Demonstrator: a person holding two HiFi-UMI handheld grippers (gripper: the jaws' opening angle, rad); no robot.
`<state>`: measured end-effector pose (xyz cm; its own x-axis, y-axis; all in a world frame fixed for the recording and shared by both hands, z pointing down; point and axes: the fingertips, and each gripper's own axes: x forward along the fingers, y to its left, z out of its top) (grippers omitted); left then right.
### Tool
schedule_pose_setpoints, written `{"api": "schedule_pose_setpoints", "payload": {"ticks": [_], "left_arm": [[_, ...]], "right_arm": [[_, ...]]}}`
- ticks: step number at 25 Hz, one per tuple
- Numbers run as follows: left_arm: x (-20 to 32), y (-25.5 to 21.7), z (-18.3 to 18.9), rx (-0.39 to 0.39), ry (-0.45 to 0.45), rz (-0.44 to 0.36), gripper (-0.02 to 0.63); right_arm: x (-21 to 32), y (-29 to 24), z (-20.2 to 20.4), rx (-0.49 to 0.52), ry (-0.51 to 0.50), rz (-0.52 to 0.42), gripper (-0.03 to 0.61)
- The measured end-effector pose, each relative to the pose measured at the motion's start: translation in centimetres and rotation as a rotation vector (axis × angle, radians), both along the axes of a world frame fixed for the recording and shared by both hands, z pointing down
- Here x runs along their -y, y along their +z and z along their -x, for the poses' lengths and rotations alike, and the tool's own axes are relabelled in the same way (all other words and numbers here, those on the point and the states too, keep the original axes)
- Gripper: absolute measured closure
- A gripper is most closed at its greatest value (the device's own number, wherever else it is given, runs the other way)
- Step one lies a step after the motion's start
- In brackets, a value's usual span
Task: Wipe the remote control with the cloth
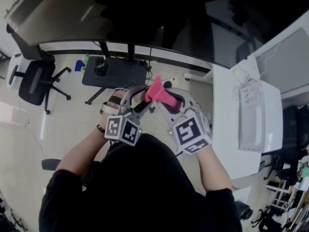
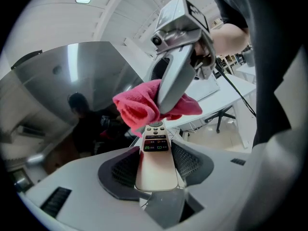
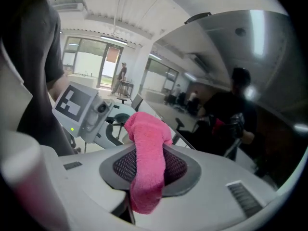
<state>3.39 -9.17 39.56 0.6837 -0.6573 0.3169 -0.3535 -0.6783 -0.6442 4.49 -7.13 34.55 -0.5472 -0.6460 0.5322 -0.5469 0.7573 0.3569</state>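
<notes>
The remote [image 2: 155,162] is gripped in the left gripper [image 1: 136,101], up in the air. The cloth [image 3: 147,158] is pinched in the right gripper [image 1: 168,103], against the remote's far end. If it is rubbed too hard, the remote could be pushed loose and dropped.

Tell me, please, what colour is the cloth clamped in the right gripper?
Bright pink. The cloth shows best in the right gripper view.

Two grippers (left gripper [image 2: 154,154], right gripper [image 3: 149,166]), one remote control [image 2: 155,173], one cloth [image 3: 147,131]
</notes>
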Motion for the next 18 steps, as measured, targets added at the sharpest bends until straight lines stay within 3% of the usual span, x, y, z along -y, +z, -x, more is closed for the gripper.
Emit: {"api": "schedule_pose_setpoints", "payload": {"ticks": [5,8,12,18], "left_arm": [[-0.3,-0.2,-0.6,0.015,0.017,-0.02,0.405],[-0.8,-0.4,-0.6,0.012,0.038,-0.03,0.405],[-1.6,-0.8,-0.5,0.002,0.059,-0.046,0.405],[-1.9,-0.9,-0.3,-0.016,0.069,-0.052,0.405]], "right_arm": [[-1.7,2.1,4.0,-0.005,-0.108,0.068,0.465],[-1.5,2.1,4.1,-0.003,-0.112,0.077,0.465],[-0.4,2.4,1.3,-0.003,-0.044,0.064,0.465],[2.1,1.8,-4.6,0.001,0.146,0.043,0.465]]}}
